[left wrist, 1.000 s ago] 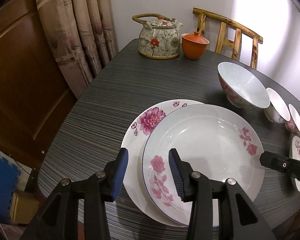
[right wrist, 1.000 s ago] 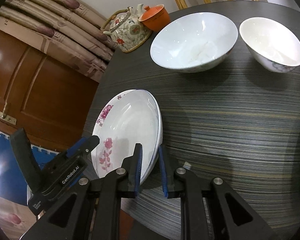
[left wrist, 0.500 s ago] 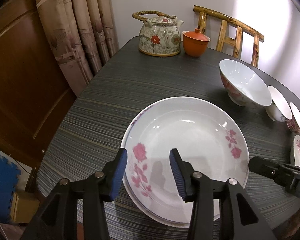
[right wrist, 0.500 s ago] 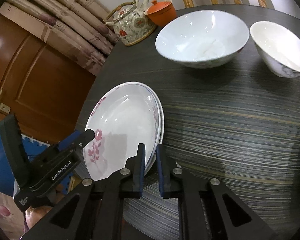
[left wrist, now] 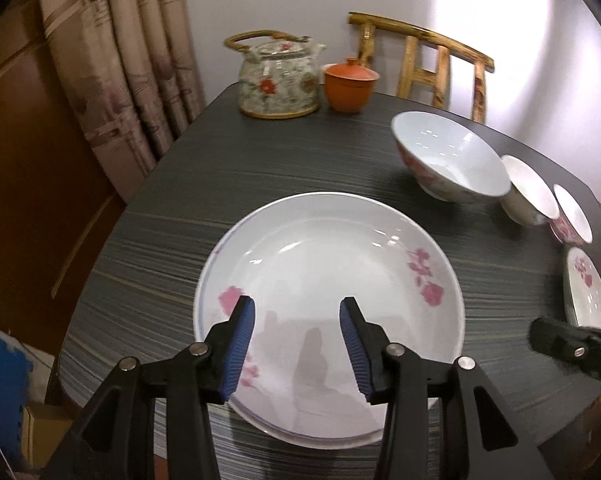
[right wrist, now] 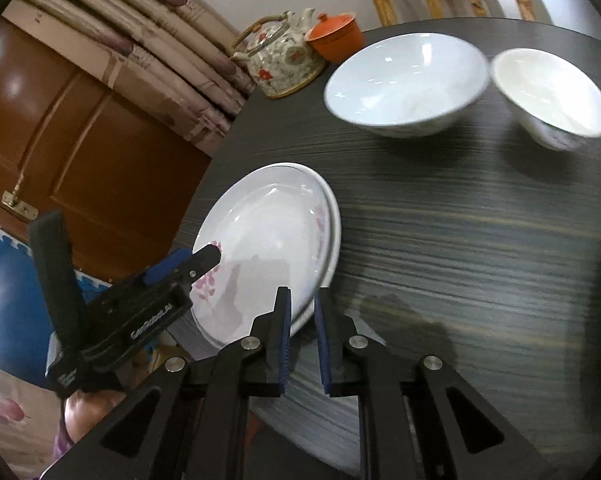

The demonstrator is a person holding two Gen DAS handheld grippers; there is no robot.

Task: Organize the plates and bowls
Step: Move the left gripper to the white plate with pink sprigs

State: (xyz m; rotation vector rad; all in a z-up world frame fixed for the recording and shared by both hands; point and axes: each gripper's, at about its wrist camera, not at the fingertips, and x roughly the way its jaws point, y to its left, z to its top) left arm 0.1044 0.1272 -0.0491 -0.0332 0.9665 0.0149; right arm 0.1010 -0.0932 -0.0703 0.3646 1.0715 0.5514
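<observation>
Two white plates with pink flowers lie stacked (left wrist: 324,272) at the near left of the dark table (left wrist: 260,168); the stack also shows in the right wrist view (right wrist: 268,240). My left gripper (left wrist: 296,344) is open and empty, hovering over the stack's near edge. My right gripper (right wrist: 302,320) is slightly open and empty, just off the stack's right rim. A large white bowl (left wrist: 448,160) and two smaller bowls (left wrist: 528,196) stand at the right. A small flowered plate (left wrist: 584,288) lies at the far right edge.
A flowered teapot (left wrist: 276,80) and an orange lidded cup (left wrist: 350,84) stand at the back of the table. A wooden chair (left wrist: 420,64) is behind it. A curtain (left wrist: 132,60) and a brown door (right wrist: 60,128) are at the left.
The top plate slid left until it sat squarely on the lower plate. My right gripper let go of its rim and pulled back. My left gripper stayed open.
</observation>
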